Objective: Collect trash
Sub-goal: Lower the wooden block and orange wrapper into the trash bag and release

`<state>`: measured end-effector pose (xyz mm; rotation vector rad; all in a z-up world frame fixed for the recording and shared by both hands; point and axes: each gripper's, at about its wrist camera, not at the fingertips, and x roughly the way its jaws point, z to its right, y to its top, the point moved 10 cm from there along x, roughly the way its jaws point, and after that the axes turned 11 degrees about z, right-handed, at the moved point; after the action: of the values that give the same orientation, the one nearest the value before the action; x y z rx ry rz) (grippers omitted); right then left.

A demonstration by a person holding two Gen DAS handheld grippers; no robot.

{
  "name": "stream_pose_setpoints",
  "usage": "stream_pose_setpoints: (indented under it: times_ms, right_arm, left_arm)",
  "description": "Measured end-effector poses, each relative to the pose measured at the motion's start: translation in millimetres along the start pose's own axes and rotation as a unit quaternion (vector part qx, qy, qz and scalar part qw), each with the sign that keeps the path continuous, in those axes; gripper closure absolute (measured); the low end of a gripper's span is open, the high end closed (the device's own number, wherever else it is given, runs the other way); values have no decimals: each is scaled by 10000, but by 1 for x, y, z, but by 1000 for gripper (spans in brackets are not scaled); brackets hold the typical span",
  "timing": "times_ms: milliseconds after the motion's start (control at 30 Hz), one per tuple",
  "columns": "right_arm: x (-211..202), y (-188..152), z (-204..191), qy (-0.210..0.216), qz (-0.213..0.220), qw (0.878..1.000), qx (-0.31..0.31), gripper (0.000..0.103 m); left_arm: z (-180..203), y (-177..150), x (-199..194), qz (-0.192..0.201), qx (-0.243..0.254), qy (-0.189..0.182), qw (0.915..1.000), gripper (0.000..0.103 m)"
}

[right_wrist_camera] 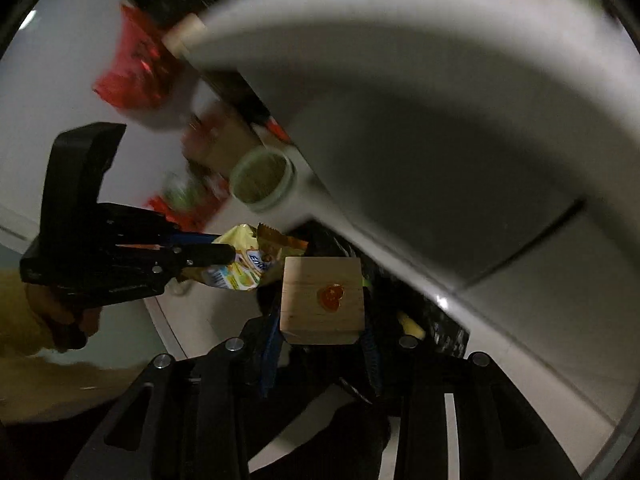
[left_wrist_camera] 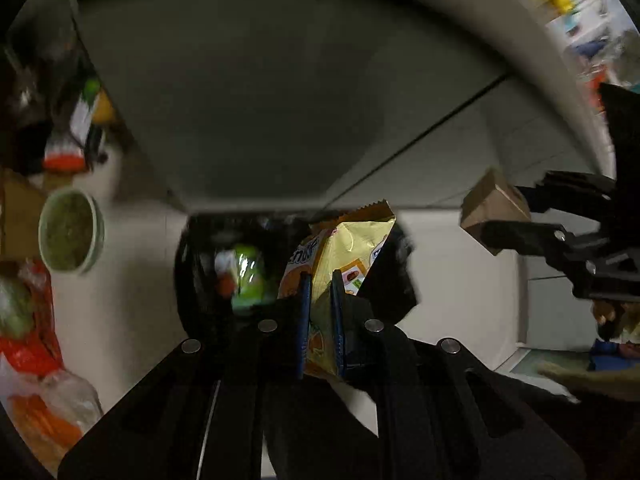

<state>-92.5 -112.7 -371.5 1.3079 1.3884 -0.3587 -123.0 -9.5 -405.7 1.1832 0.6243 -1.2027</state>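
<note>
1. My left gripper (left_wrist_camera: 320,304) is clamped on the yellow snack wrapper (left_wrist_camera: 344,248), low centre, above the black bin bag (left_wrist_camera: 208,264).
2. My right gripper (right_wrist_camera: 320,344) grips the wooden block (right_wrist_camera: 320,300).
3. Risk: the bag mouth looks narrow, so both loads released together could miss.
4. Only the right view shows the block's red mark (right_wrist_camera: 330,297).

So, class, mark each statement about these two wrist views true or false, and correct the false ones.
1. The left gripper is shut on a yellow snack packet. True.
2. The right gripper is empty. False: it holds a wooden block.
3. The wooden block has a red mark on one face. True.
4. The green cup is held by the left gripper. False: no gripper touches it.
5. A black bin bag shows beyond the yellow snack packet. True.
</note>
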Motion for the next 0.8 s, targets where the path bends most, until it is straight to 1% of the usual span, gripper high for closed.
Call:
stream_pose_setpoints:
  times_ms: [67, 133, 167, 200, 233, 267, 333, 367, 433, 467, 500, 600, 667, 733, 800]
  right_arm:
    - [39, -26, 13, -133, -293, 9993, 172, 68]
    - [71, -46, 26, -363, -455, 9981, 224, 66]
    - [86, -55, 34, -483, -533, 9970, 302, 56]
    - [97, -61, 41, -560, -601, 9960, 359, 48]
    - [110, -71, 50, -732, -724, 9939, 406, 35]
    - [120, -79, 58, -930, -824, 9914, 415, 31]
    - [133, -90, 69, -1143, -972, 9879, 388, 31]
    - [136, -93, 74, -1246, -1035, 9859, 407, 27]
    - [135, -95, 76, -1242, -1031, 9857, 492, 25]
    - [132, -91, 76, -1246, -1019, 9857, 497, 22]
    - [130, -91, 75, -1250, -1009, 9858, 495, 22]
    - [121, -88, 71, -1247, -1001, 9858, 508, 21]
    - [113, -84, 66, -1237, -978, 9860, 541, 19]
    - [96, -73, 55, -1183, -847, 9880, 522, 17]
    - [78, -60, 44, -1125, -696, 9901, 474, 15]
  left_arm:
    - [-12, -16, 33, -183, -5, 106, 9998, 93]
    - [-29, -31, 68, -439, -80, 362, 9983, 91]
    - [-35, -35, 78, -522, -121, 466, 9975, 79]
    - [-44, -42, 89, -628, -179, 622, 9959, 52]
    - [-52, -45, 98, -726, -212, 828, 9937, 40]
    - [-60, -49, 106, -776, -252, 957, 9921, 33]
    - [-62, -56, 113, -869, -212, 1025, 9907, 32]
    - [-65, -59, 114, -956, -178, 1060, 9896, 31]
    - [-63, -62, 111, -991, -119, 1015, 9898, 30]
    - [-62, -62, 109, -970, -91, 1050, 9897, 29]
    - [-62, -62, 106, -945, -85, 1070, 9897, 25]
    - [-64, -54, 93, -841, -220, 1071, 9904, 23]
    - [-56, -44, 78, -723, -322, 1054, 9913, 23]
    - [-46, -32, 58, -552, -374, 1015, 9926, 23]
    - [-32, -15, 31, -297, -415, 910, 9945, 23]
